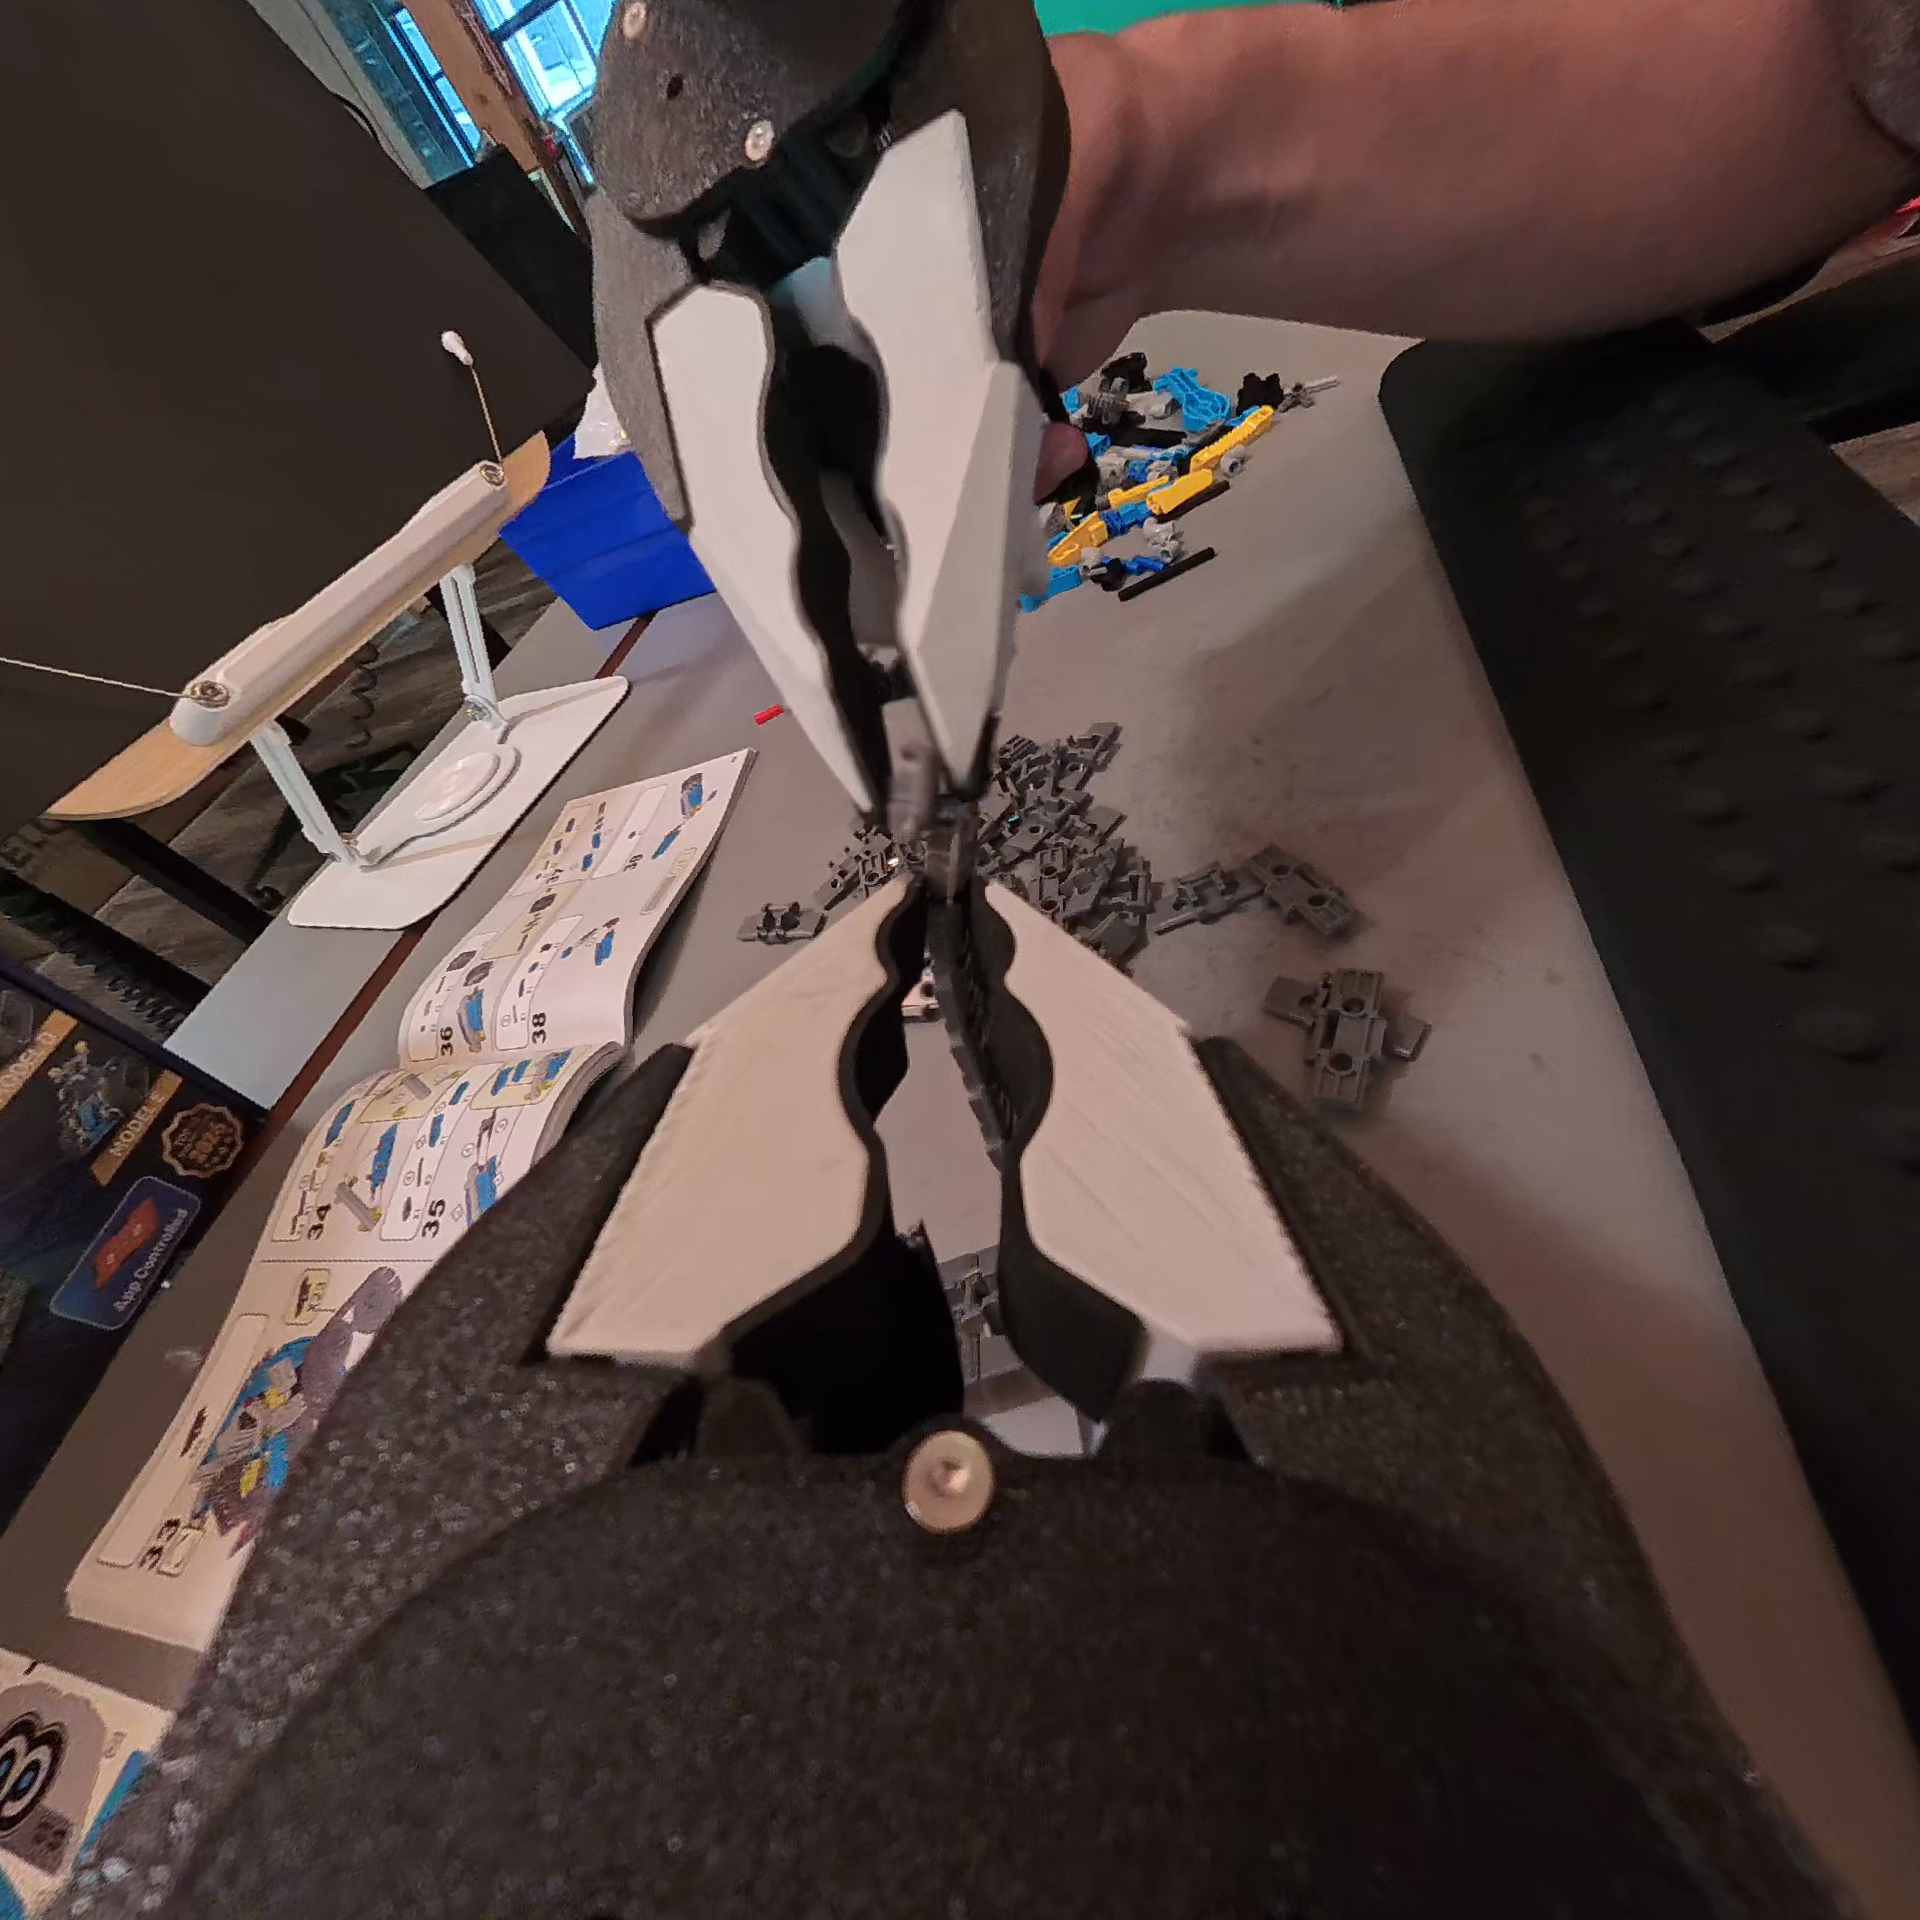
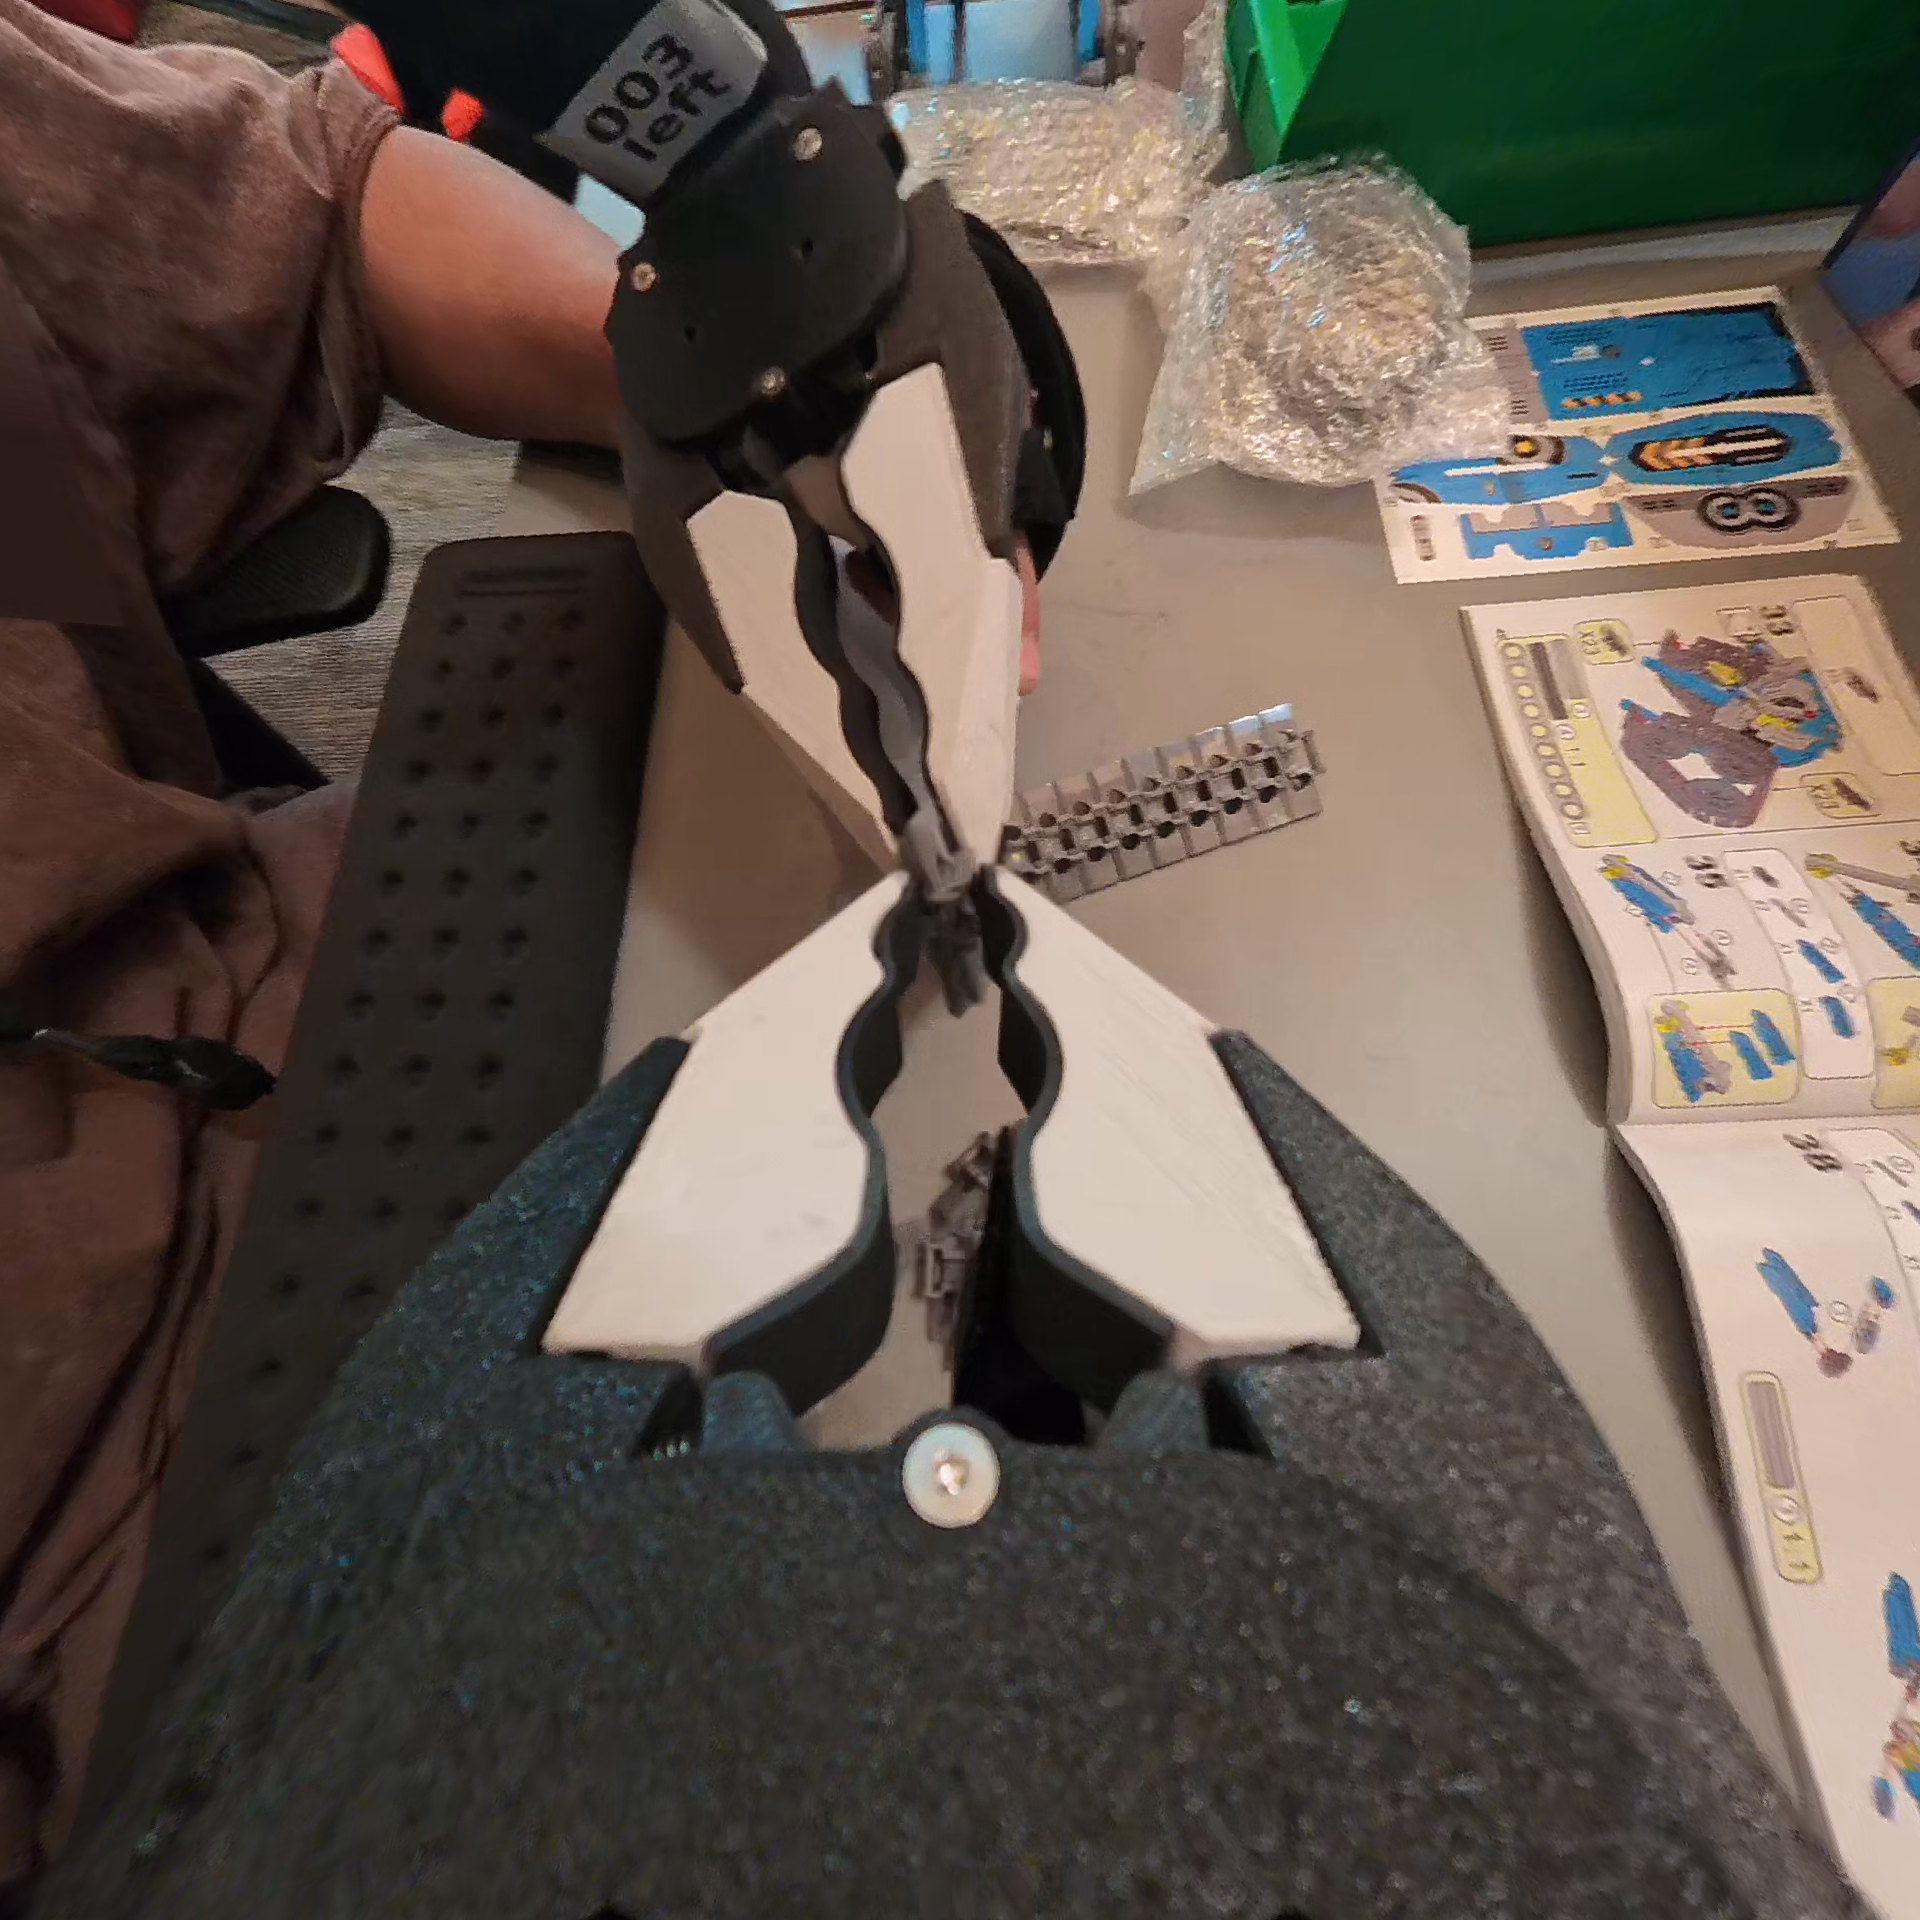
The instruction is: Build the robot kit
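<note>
Both grippers are meeting tip to tip above the grey table (image 2: pixel 1299 987). The left gripper (image 1: pixel 940 894) has its white fingers nearly closed, clamped on a short chain of grey plastic track links (image 1: pixel 977 1039) that trails back between its fingers. The right gripper (image 2: pixel 940 883) is clenched too, pinching its own small grey track link piece (image 2: pixel 951 935), and the two pieces touch right where the tips meet. Just beyond that meeting point a finished strip of grey track (image 2: pixel 1164 805) lies flat on the table. A heap of loose grey links (image 1: pixel 1081 831) sits near it, with the open instruction booklet (image 1: pixel 499 997) farther off to the side.
</note>
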